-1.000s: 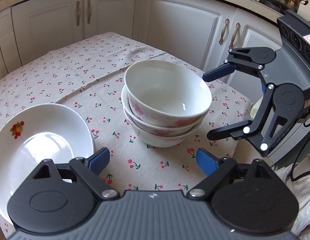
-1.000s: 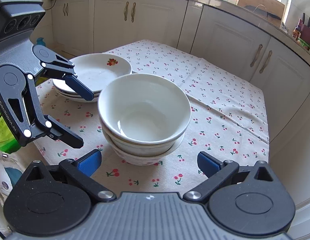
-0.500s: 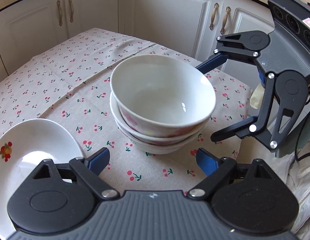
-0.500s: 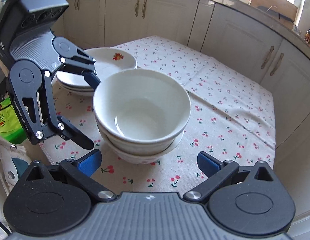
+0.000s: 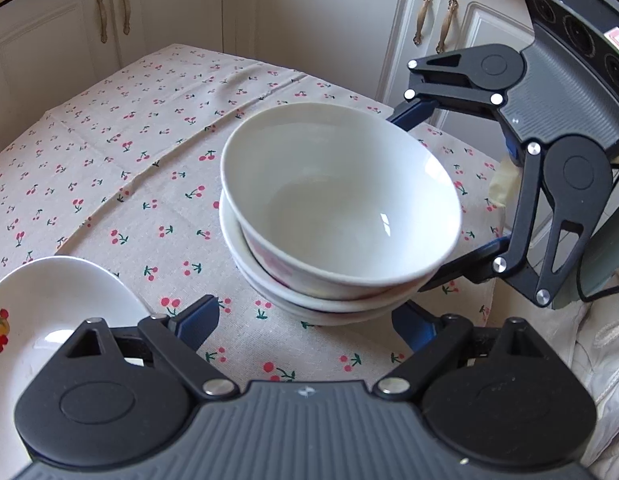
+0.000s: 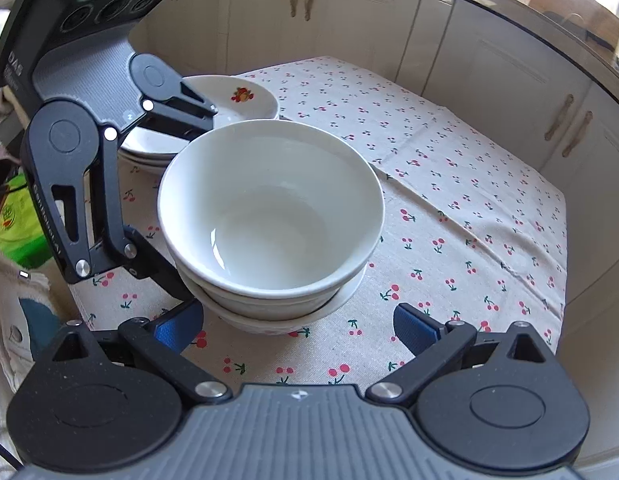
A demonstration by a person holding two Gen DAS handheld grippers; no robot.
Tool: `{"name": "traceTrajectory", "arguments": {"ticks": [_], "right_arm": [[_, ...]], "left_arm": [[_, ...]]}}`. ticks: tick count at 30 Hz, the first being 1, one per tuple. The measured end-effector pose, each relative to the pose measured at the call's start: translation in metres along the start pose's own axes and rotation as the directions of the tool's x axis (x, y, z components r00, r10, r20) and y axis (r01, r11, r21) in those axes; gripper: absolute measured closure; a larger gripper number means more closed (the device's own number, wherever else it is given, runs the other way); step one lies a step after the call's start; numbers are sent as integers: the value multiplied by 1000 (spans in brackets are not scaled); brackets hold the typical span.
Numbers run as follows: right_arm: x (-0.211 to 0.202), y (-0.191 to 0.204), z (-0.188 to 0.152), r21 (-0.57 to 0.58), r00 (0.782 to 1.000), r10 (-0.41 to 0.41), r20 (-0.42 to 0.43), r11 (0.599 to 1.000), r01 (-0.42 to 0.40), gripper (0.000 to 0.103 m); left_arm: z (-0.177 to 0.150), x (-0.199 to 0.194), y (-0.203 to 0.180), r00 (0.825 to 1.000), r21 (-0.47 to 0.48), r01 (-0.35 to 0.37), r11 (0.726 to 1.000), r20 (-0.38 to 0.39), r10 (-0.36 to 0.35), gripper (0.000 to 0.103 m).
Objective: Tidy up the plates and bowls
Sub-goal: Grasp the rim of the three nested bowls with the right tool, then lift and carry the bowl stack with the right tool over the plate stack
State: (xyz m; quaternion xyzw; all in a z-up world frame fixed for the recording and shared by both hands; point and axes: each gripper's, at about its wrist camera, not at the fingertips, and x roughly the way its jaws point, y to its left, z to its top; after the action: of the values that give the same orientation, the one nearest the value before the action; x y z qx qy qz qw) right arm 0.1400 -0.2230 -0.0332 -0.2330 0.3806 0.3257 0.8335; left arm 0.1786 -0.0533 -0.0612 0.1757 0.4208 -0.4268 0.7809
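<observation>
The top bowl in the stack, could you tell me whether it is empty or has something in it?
Empty. The top bowl shows a bare white inside down to its bottom in both wrist views, with only light glinting on the glaze.

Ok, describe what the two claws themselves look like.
Both match. The left claw and right claw have black linkage arms with silver rivets, blue finger pads, round black pivot housings and a ribbed grey body with three round sockets. Thin black cables trail nearby.

Bright daylight, soft shadows, glare inside bowl [image 5: 341, 208], fisheye-curved edges
</observation>
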Motion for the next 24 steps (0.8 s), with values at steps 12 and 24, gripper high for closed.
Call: {"name": "traceTrajectory", "arguments": {"ticks": [12,24], "right_arm": [[5,-5,8,-97,996,86,-12,991,-87,6],[10,-12,16,-145,986,160,-48,976,-165,10]], "left_arm": [[9,2,4,997,80,73,994,-14,-72,12],[16,3,8,990,174,140,975,-40,-135,13]]}}
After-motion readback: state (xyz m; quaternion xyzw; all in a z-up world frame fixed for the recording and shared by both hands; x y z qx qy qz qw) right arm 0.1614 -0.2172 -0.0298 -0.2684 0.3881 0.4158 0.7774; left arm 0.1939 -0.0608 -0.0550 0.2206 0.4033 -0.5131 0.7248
